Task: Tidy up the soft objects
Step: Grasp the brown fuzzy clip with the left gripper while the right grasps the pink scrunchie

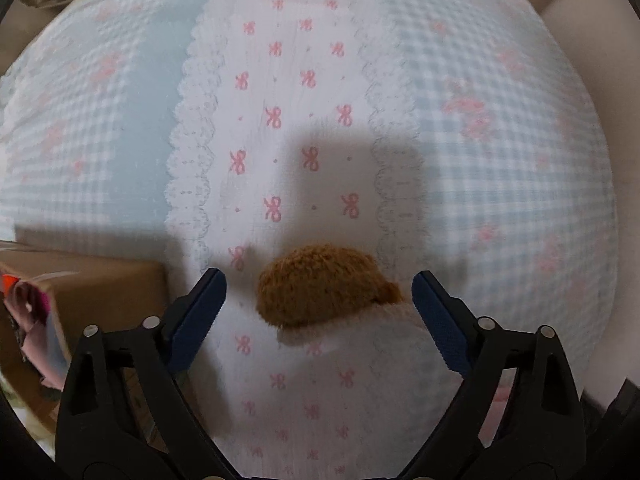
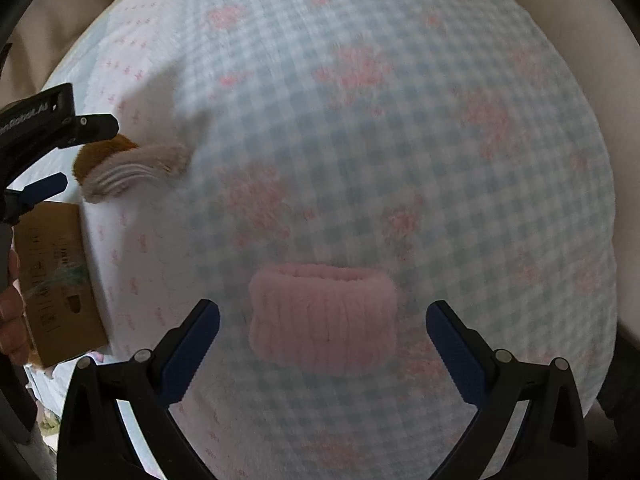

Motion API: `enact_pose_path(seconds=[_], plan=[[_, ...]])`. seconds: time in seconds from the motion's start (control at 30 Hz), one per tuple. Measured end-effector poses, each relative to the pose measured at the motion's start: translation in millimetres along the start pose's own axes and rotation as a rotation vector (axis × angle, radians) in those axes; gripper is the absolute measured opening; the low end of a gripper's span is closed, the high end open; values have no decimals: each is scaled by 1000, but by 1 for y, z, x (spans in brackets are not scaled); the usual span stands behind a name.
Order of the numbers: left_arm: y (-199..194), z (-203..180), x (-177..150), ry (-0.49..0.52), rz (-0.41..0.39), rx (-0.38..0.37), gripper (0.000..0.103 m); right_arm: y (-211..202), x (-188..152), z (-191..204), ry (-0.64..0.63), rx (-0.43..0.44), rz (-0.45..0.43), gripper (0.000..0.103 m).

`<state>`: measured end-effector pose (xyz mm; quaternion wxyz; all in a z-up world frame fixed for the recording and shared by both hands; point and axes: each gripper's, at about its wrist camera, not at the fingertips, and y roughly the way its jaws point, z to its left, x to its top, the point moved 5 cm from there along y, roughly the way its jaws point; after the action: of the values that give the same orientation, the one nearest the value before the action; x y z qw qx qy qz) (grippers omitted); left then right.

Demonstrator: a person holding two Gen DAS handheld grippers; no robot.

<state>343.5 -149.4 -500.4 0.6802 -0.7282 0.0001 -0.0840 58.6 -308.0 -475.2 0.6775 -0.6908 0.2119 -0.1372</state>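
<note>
A brown fuzzy soft toy (image 1: pixel 326 286) with a cream ribbed part lies on the bedspread (image 1: pixel 280 120). My left gripper (image 1: pixel 320 308) is open, its blue fingers on either side of the toy, apart from it. A pink fluffy wristband (image 2: pixel 322 316) lies on the checked bedspread (image 2: pixel 400 120). My right gripper (image 2: pixel 322 340) is open, its fingers flanking the band without touching it. In the right wrist view the brown toy (image 2: pixel 120 164) lies at the left, under the left gripper (image 2: pixel 60 156).
A cardboard box (image 1: pixel 92 300) with pink soft items inside stands at the bed's left edge; it also shows in the right wrist view (image 2: pixel 56 280). Beige wall or headboard (image 2: pixel 580 20) borders the bed at the back.
</note>
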Motion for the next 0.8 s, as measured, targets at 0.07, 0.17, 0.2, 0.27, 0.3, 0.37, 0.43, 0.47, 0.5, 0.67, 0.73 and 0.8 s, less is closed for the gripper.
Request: enact_pose_path(seconds=[0.07,0.17,0.2,0.27,0.3,0.37,0.43,0.47,0.5,0.67,0.73,0.8], plan=[[10,1,0,2,17,4,87,8,-2,0,9,-4,8,103],[20,1,-2,2,37,-17,80,14,-3,0,13,-18,9,100],[23,1,-3,-3,43,-29,76,16,-3,0,15,-17,9,98],[26,0,-4,-12,55,-40,67,19,-2,5,14,-17,8,87],[28,2,-4,-11,51,-39,66,21,-1,6,9,-19,8,83],[27,1,-5,-10,45,-40,58,22,-3,7,-5,-40,13,70],[23,0,-7,-11,32,-42,52,20,-3,7,-16,-52,4,63],[22,3,-5,-13,27,-44,50,19,-4,6,-17,-49,1,59],[20,5,-4,-16,24,-49,49,17,-5,4,-16,-46,-4,57],[6,5,-4,-10,3,-51,47,4,-5,0,-29,-30,-29,42],[-3,4,-5,-13,-9,-56,47,-4,-6,-1,-30,-19,-46,37],[-15,0,-6,-18,-25,-63,47,-14,-5,-4,-25,-5,-57,35]])
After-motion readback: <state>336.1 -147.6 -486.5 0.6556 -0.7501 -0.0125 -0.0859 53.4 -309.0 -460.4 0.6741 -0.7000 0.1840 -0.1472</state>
